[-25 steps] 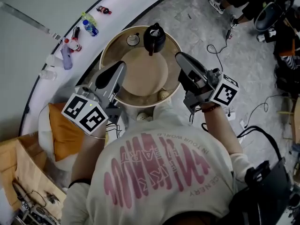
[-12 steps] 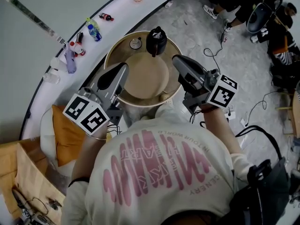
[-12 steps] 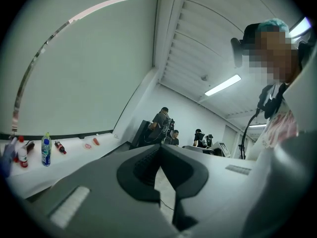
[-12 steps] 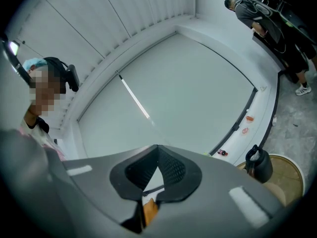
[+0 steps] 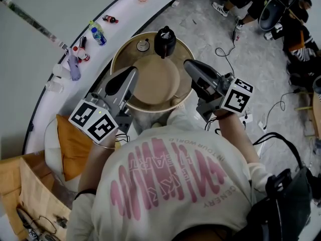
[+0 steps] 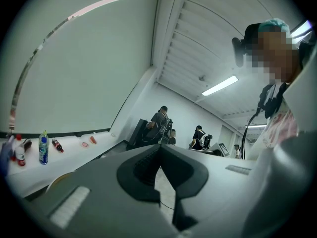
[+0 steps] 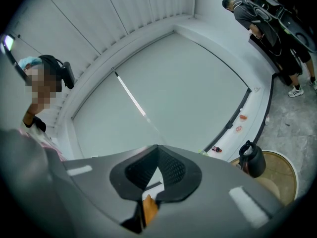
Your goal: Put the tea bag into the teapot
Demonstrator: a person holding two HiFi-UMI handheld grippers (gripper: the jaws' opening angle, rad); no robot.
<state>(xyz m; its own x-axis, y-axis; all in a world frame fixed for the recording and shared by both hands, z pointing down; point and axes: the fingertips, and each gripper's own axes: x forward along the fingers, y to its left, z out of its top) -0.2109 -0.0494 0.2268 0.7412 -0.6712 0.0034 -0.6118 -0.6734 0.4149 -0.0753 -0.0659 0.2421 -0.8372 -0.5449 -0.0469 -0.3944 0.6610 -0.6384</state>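
Left gripper [image 5: 131,71] jaws are pressed together, empty. Right gripper [image 5: 188,63] jaws meet, with an orange scrap [image 7: 148,208] behind their tips, maybe the tea bag. Open only over the far teapot [image 5: 164,41].

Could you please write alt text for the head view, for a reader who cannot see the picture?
Seen from above, a person in a white printed T-shirt holds the left gripper and the right gripper over a round wooden table, with a black teapot at its far side. Bottles stand on a curved white ledge at the left.
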